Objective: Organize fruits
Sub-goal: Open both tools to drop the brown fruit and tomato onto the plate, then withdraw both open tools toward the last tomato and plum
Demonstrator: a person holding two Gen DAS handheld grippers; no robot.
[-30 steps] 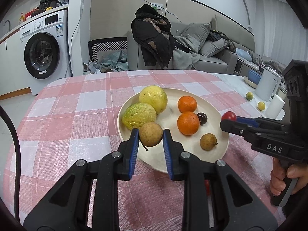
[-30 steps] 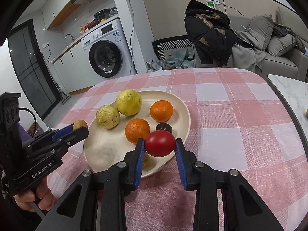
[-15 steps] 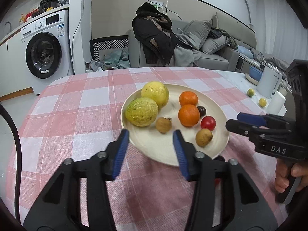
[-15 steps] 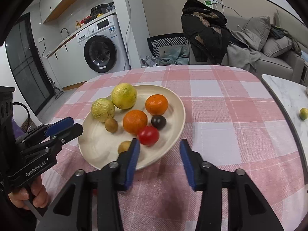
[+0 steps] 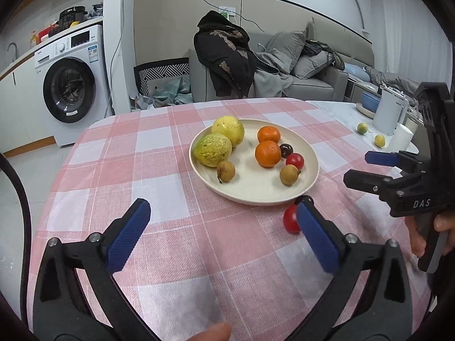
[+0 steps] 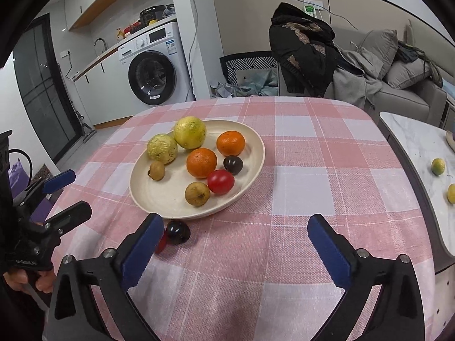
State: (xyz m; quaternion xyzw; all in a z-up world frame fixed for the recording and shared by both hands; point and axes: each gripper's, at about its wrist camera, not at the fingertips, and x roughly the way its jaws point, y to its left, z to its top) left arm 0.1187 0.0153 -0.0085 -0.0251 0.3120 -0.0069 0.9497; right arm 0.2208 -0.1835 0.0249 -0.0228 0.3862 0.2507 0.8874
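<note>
A cream plate [image 5: 256,187] [image 6: 165,196] on the pink checked cloth holds two yellow-green fruits, two oranges [image 5: 268,153], a dark plum [image 6: 233,164], a red tomato [image 5: 295,161] [image 6: 221,181] and two brown longans [image 5: 226,171] [image 6: 157,170]. A second red tomato [image 5: 290,218] and a dark fruit [image 6: 178,232] lie on the cloth by the plate's near rim. My left gripper [image 5: 223,210] [image 6: 81,191] and my right gripper [image 6: 236,223] [image 5: 358,167] hover short of the plate. Both sets of jaws are opening wide, with nothing between them.
To the right stands a white marble side table [image 6: 412,142] with two small citrus fruits [image 5: 362,128] [image 6: 438,166] and a white kettle [image 5: 388,113]. A washing machine [image 5: 71,91] and a cluttered sofa stand beyond the table's far edge.
The left gripper let go of the brown longan and the right gripper let go of the red tomato. Both fruits now lie on the plate. Both grippers pulled back, jaws spreading.
</note>
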